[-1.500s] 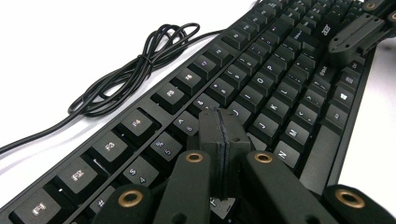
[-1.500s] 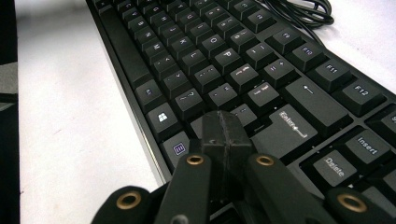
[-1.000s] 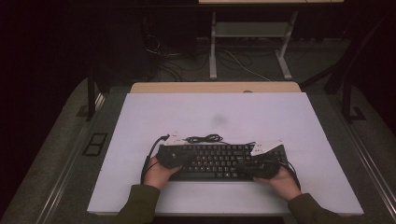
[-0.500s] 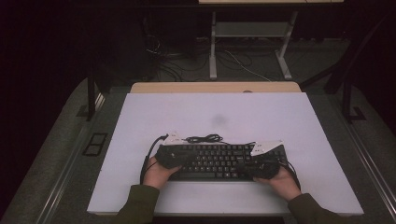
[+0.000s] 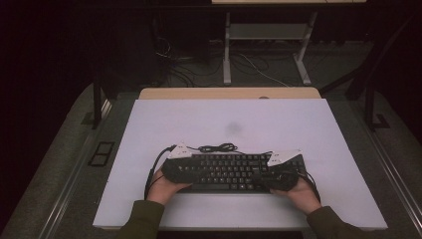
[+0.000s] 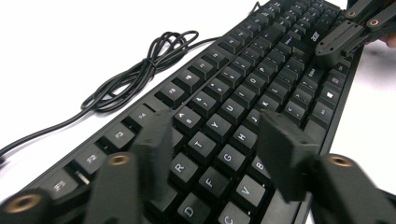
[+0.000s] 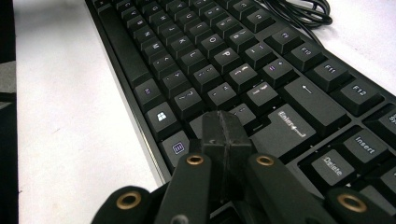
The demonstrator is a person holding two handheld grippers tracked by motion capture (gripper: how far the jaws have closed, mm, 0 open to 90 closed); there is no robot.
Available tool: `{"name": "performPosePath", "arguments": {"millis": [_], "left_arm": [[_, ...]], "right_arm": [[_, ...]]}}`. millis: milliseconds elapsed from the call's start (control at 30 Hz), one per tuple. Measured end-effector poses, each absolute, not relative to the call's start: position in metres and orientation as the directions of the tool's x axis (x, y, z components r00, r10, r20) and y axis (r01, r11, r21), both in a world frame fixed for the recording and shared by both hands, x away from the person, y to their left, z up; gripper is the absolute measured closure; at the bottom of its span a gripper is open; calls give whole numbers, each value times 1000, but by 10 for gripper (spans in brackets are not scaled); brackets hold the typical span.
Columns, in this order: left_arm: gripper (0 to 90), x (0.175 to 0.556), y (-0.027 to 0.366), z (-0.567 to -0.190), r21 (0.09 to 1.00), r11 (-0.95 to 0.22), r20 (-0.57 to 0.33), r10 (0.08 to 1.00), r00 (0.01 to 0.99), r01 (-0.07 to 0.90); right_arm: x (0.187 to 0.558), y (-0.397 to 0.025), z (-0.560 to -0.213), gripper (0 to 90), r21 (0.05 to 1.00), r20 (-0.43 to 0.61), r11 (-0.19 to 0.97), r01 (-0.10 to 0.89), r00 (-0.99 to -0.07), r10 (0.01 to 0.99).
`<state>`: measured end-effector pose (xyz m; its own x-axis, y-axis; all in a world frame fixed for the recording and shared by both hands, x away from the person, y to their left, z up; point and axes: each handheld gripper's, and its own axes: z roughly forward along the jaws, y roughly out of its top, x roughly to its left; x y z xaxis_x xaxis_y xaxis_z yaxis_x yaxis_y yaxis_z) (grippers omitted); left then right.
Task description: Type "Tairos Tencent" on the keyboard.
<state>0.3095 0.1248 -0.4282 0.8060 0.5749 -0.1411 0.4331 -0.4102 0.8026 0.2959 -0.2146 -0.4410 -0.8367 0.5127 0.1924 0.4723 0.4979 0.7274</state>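
Note:
A black keyboard point(image 5: 229, 172) lies across the near part of the white tabletop point(image 5: 224, 119), with its black cable point(image 5: 219, 148) coiled just behind it. My left gripper point(image 5: 191, 168) hovers low over the keyboard's left end. In the left gripper view its jaws point(image 6: 217, 126) stand open above the letter keys point(image 6: 243, 93), with nothing between them. My right gripper point(image 5: 268, 175) is at the keyboard's right end. Its jaws point(image 7: 224, 123) are pressed together, tip just over the keys point(image 7: 210, 46) beside Enter. It also appears far off in the left gripper view point(image 6: 327, 46). The coiled cable point(image 6: 140, 70) lies on the table.
A hand holds each gripper at the table's near edge. The left gripper's own cable point(image 5: 152, 172) loops on the table left of the keyboard. Behind the white top a wooden edge point(image 5: 199, 93) shows, then a dark floor with a metal stand point(image 5: 263, 35) and loose wires.

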Motion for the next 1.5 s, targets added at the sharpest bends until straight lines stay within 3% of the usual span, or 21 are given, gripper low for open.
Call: {"name": "performPosePath", "arguments": {"millis": [233,733,933,1267,1500], "left_arm": [[169,304,133,-428,798,-413,-136,585,800,438],[161,301,140,-430,805,-397,-147,586,797,440],[168,298,143,-430,807,-393,-149,586,796,440],[174,292,150,-429,811,-381,-153,594,790,444],[180,290,153,-431,812,-364,-167,602,780,456]], "right_arm": [[296,-214,-441,894,726,192,499,473,-836,513],[297,-220,-433,891,767,216,439,467,-833,510],[299,-219,-430,756,784,237,401,473,-826,512],[309,-213,-428,455,803,273,336,493,-805,527],[315,-203,-426,353,808,286,309,501,-793,538]]}}
